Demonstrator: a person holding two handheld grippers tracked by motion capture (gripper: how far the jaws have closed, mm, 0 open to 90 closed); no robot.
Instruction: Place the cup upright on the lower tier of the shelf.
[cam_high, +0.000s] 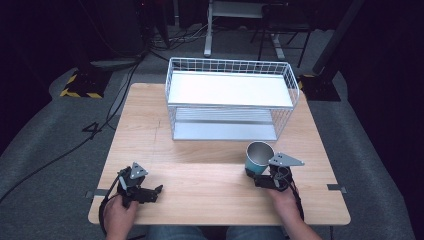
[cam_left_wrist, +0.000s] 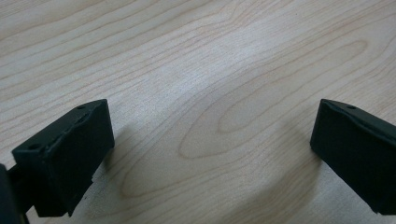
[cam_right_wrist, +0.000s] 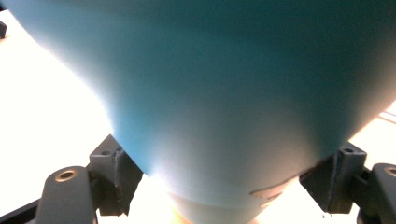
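The wooden table (cam_high: 210, 175) carries a white wire rack (cam_high: 230, 97) with two shelves, standing on the far half of the tabletop. All positions below are given relative to this rack.

Teal cup (cam_high: 257, 159): located just in front of the rack's near right corner, apart from the wire frame. The cup is open at the top, with a metallic grey interior visible in the high view. It tilts slightly, its mouth leaning toward the rack.

Right gripper (cam_high: 264, 175): positioned on the near side of the cup, farther from the rack than the cup itself. In the right gripper view, the teal cup (cam_right_wrist: 224, 102) sits between the two black jaws, and each jaw bears against one side of its lower body. The right gripper is pinching the cup. The right hand (cam_high: 285, 200) holds the gripper body from the table's near edge, with the grey three-cornered plate on top.

Left gripper (cam_high: 152, 192): located well in front of the rack's near left corner, close to the table's near edge, well apart from the cup. In the left gripper view, the left gripper (cam_left_wrist: 210, 140) has its jaws spread wide, with bare wood grain (cam_left_wrist: 210, 70) between them and nothing held. The left hand (cam_high: 120, 212) grips its body.

Both rack shelves are flat and white.
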